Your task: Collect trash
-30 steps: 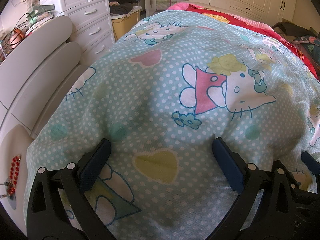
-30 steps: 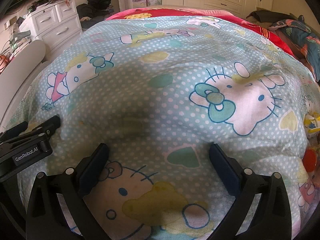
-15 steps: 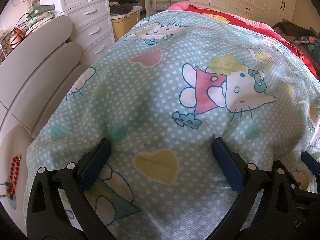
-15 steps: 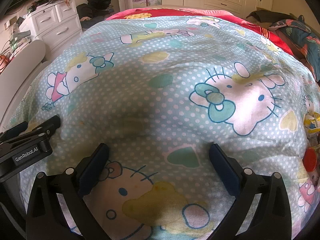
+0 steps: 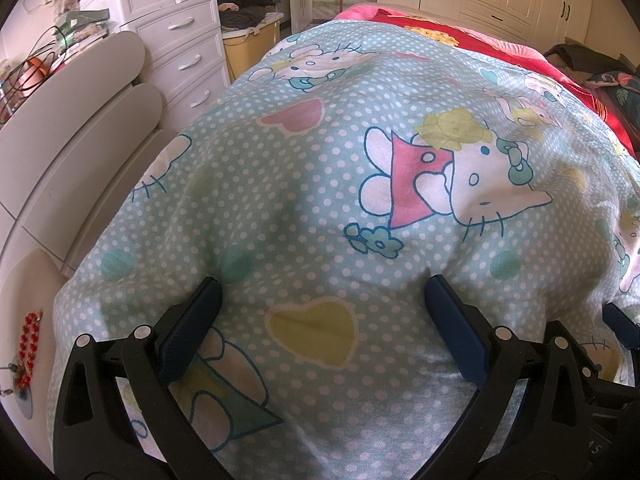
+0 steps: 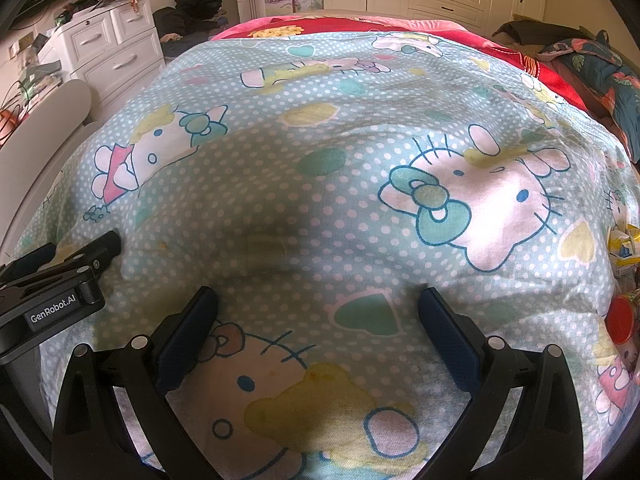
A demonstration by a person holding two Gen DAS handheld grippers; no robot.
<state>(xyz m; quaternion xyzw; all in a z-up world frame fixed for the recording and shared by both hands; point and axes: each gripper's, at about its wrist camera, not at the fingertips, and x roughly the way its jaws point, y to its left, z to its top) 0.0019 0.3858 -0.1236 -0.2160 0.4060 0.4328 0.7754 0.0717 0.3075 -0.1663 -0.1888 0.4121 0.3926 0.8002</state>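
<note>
Turquoise dotted bedsheet [image 6: 320,184] lies under both my grippers: my left gripper [image 5: 322,300] and right gripper [image 6: 318,300] hover over it with jaws spread wide, gripping nothing. Trash sits at the sheet's right edge: a yellow wrapper [image 6: 624,250] and a red lid [image 6: 622,320].

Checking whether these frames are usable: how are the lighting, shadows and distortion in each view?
Left wrist view: sharp and sunlit, strong fisheye bulge in the bedsheet, dark vignette at the corners. Right wrist view: equally sharp, a soft dark shadow on the sheet ahead of the right tool, wrappers squeezed against the right edge.
</note>
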